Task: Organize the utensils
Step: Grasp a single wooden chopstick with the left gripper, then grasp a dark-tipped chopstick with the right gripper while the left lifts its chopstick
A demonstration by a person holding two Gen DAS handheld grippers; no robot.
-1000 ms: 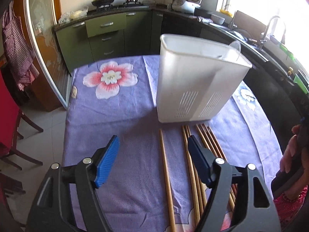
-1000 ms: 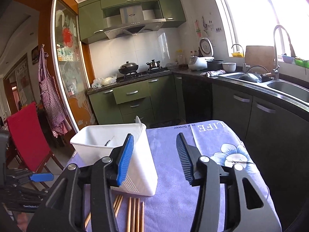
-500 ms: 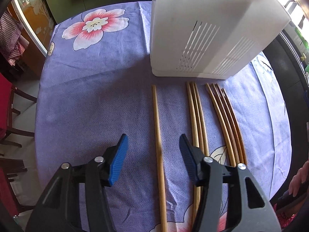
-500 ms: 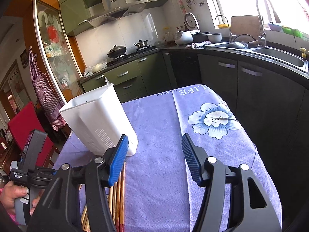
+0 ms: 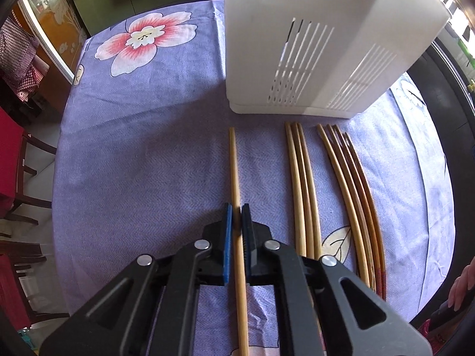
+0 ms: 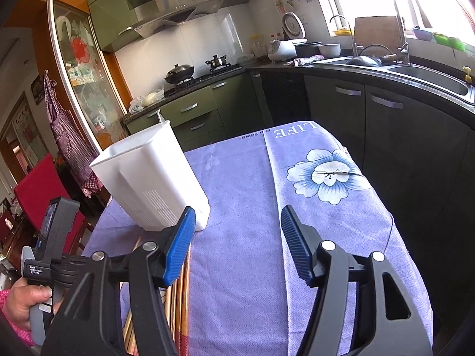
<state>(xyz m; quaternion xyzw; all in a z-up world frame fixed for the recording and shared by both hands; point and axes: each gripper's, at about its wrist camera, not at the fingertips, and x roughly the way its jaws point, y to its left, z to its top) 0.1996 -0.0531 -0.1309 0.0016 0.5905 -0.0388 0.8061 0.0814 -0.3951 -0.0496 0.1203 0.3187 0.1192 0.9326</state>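
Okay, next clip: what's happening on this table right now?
A person with tongs in each hand is sorting chopsticks on a purple flowered tablecloth. The left tongs have just closed on the lone light chopstick, which lies apart from the two bundles of chopsticks to its right and still rests on the cloth. The right tongs have just been opening, nothing between them, and hang over bare cloth. The white slotted utensil holder stands upright just beyond the chopsticks' tips.
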